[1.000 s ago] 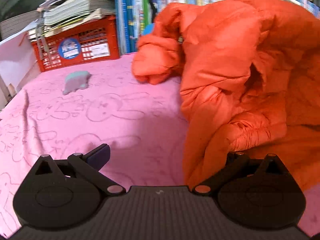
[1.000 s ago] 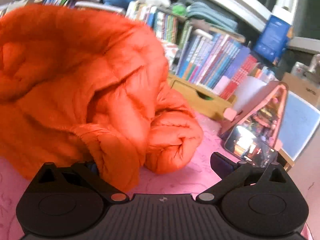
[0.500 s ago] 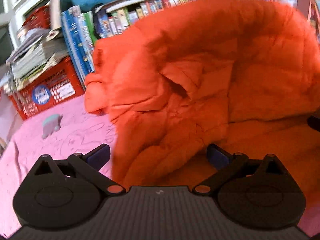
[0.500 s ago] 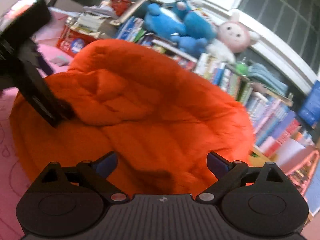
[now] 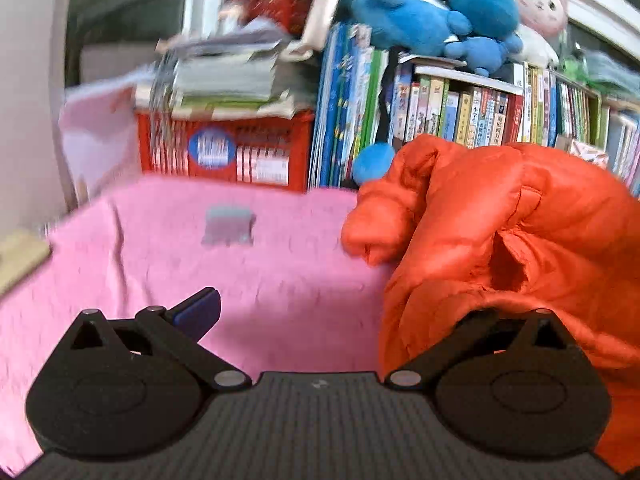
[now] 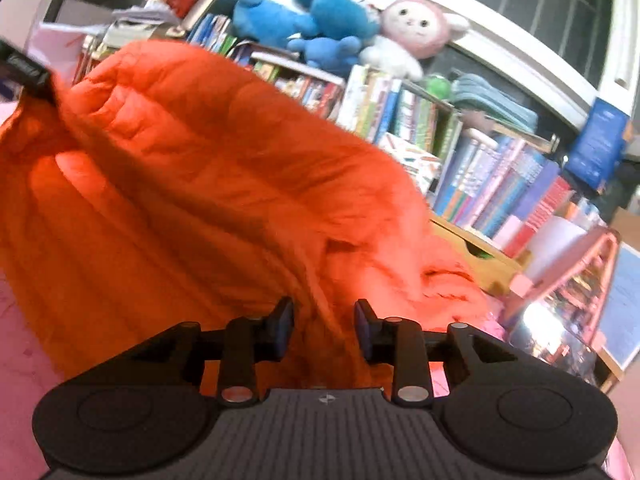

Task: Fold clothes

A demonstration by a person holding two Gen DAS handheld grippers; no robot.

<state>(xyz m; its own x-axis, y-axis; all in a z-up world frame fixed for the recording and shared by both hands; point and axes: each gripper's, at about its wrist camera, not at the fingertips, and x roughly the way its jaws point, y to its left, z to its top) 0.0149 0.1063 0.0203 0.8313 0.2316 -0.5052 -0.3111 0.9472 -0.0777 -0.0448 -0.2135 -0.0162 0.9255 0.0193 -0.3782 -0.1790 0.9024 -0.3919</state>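
Note:
An orange puffer jacket (image 5: 500, 232) lies bunched on the pink cloth (image 5: 200, 264), at the right of the left wrist view. My left gripper (image 5: 320, 308) is open; its left fingertip (image 5: 200, 308) shows over the cloth and its right finger is hidden under the jacket. In the right wrist view the jacket (image 6: 200, 184) fills the left and middle. My right gripper (image 6: 324, 328) is partly closed, with a fold of the jacket between its pads (image 6: 285, 320). The left gripper (image 6: 24, 74) shows at the upper left, against the jacket's edge.
A small grey-green object (image 5: 228, 226) lies on the cloth. A red crate (image 5: 228, 152) with stacked papers, bookshelves (image 5: 460, 108) and plush toys (image 6: 332, 20) stand behind. A pink stand holding a phone (image 6: 560, 300) is at the right.
My right gripper has closed from wide open onto a jacket fold. My left gripper has swung left, so the pink cloth and the red crate are back in view.

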